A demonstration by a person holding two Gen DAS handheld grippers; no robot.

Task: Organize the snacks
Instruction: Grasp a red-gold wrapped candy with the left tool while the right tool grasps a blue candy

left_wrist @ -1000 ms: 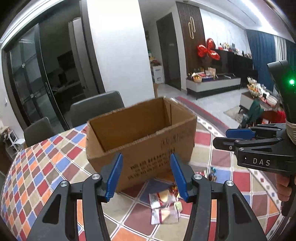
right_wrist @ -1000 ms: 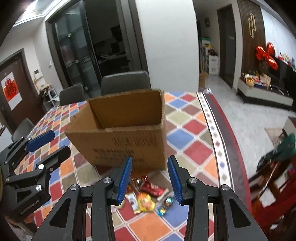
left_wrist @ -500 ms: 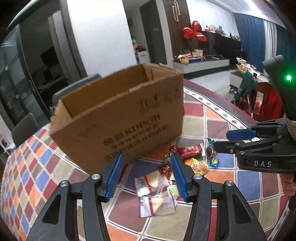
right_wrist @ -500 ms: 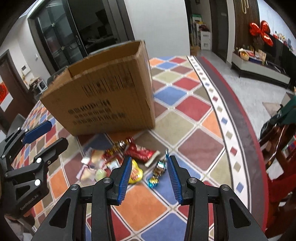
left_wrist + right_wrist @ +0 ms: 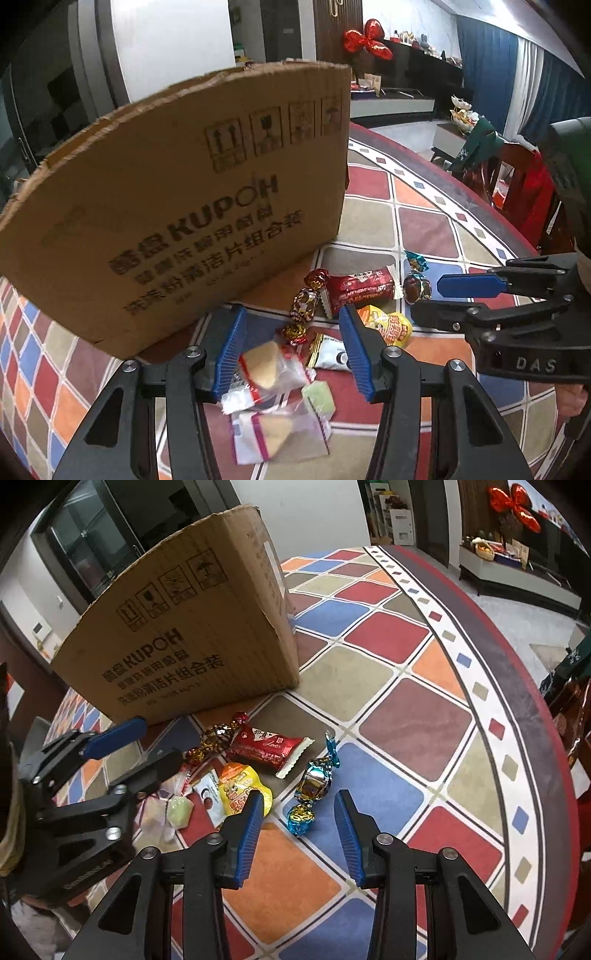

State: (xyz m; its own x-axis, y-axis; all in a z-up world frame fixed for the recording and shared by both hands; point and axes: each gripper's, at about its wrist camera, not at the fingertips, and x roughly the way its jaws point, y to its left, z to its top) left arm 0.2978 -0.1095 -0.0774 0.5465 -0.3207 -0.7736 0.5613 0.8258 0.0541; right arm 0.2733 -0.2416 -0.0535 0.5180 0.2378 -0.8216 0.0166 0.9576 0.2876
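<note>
A heap of snacks lies on the table in front of a brown cardboard box (image 5: pixel 177 206). It holds a red packet (image 5: pixel 358 290), a yellow packet (image 5: pixel 391 325), foil candies, clear bags with pale wedges (image 5: pixel 266 365) and a green piece (image 5: pixel 319 397). My left gripper (image 5: pixel 291 319) hovers low over the clear bags. Its jaws are closing, with a bag and a red-gold candy (image 5: pixel 295 330) between them but not pressed. My right gripper (image 5: pixel 299 799) stands open just above a blue foil candy (image 5: pixel 314 782), beside the yellow packet (image 5: pixel 240 782).
The tablecloth (image 5: pixel 406 720) has coloured diamonds, and its dark red curved edge (image 5: pixel 546 738) runs along the right. The box (image 5: pixel 192 635) stands close behind the heap. The two grippers are close, side by side. Chairs and a room with furniture lie beyond the edge.
Both grippers have sunk and tipped down toward the heap of snacks. The box now looms above and its inside is out of sight. The left jaws have narrowed slightly.
</note>
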